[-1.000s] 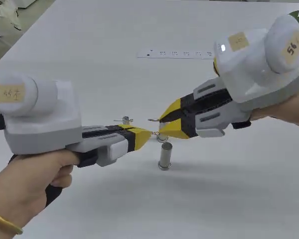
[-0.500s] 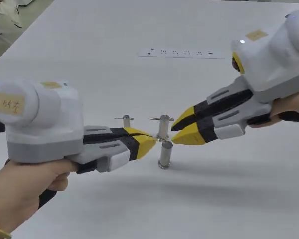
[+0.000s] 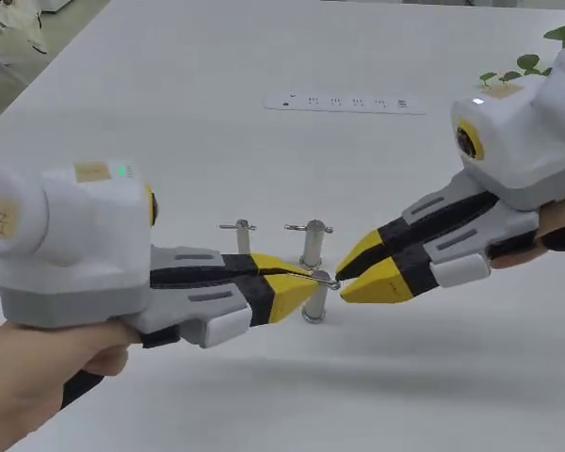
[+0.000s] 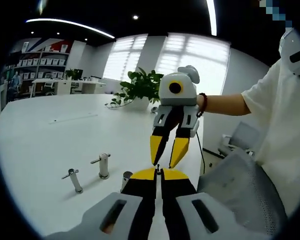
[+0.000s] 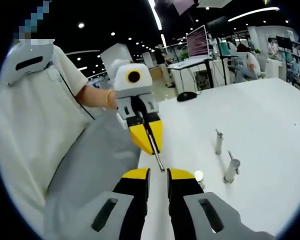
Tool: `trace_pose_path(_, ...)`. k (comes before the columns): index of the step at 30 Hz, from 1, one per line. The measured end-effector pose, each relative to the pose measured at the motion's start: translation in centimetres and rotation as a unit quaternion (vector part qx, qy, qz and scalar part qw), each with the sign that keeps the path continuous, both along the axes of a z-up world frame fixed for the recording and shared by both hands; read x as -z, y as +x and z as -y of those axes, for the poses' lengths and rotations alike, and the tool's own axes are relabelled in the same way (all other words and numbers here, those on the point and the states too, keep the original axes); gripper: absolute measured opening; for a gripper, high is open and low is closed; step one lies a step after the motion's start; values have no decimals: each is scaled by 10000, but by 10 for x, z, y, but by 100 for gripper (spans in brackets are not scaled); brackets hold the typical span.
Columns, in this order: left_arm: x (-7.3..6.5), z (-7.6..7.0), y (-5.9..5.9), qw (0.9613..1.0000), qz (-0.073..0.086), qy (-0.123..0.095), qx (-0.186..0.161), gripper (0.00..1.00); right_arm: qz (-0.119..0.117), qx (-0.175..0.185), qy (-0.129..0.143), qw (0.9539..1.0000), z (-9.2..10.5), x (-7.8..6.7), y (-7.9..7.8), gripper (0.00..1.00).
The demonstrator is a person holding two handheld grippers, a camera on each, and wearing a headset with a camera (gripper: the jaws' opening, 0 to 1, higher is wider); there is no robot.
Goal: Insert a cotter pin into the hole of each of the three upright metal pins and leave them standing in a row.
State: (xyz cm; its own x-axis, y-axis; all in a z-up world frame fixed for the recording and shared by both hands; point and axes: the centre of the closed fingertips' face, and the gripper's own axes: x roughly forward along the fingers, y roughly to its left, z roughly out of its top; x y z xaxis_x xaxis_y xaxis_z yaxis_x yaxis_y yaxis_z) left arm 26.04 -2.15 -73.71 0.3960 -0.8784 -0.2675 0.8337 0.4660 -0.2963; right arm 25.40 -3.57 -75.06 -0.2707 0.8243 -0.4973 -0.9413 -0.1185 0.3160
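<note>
left hand-held gripper [image 3: 313,280] is clamped shut on a cotter pin [image 3: 327,278] that sticks out past its tips. right hand-held gripper [image 3: 344,286] faces it nose to nose, jaws parted a little and holding nothing. in the right gripper view the free end of the cotter pin reaches just into that gap.

what could go wrong, as i judge it: this looks like a mid-air hand-over or re-grip, and the cotter pin is thin. if the left jaws loosen before the right ones have closed squarely on it, it could drop to the tabletop [image 3: 169,113] or swing askew — and a skewed cotter pin won't line up with the hole. both noses also work right over the bare pin [image 3: 312,307]. a low nudge from either could tip it, and a fall toward the others might spoil the row.

the bare pin stands upright just under the left tips and close below the right ones, seemingly touching neither. one fitted pin [image 3: 311,243], a cotter pin through its head, stands just beyond both sets of tips, behind the bare pin. the other fitted pin [image 3: 240,235] stands beyond the left hand-held gripper's jaws, well clear of the right. whether the bare pin's hole faces the cotter pin i cannot tell.
</note>
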Motion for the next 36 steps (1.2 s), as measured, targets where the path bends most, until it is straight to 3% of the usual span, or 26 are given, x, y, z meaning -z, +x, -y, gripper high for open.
trace_pose_path(20,-8,11,-16,9990,59,-215,388,0,-230,-323,130,9991,-4,-1,-20,8)
trace_pose_path(27,-8,11,-18,9988,50,-239,427,0,-197,-412,189,9988,-3,-2,-21,5)
trace_pose_path(33,-6,12,-19,9986,31,-246,466,1,24,-526,161,9985,-4,-2,-26,3)
trace_pose_path(36,-5,12,-17,9988,108,-191,429,1,85,-500,110,9987,-4,-1,-25,3)
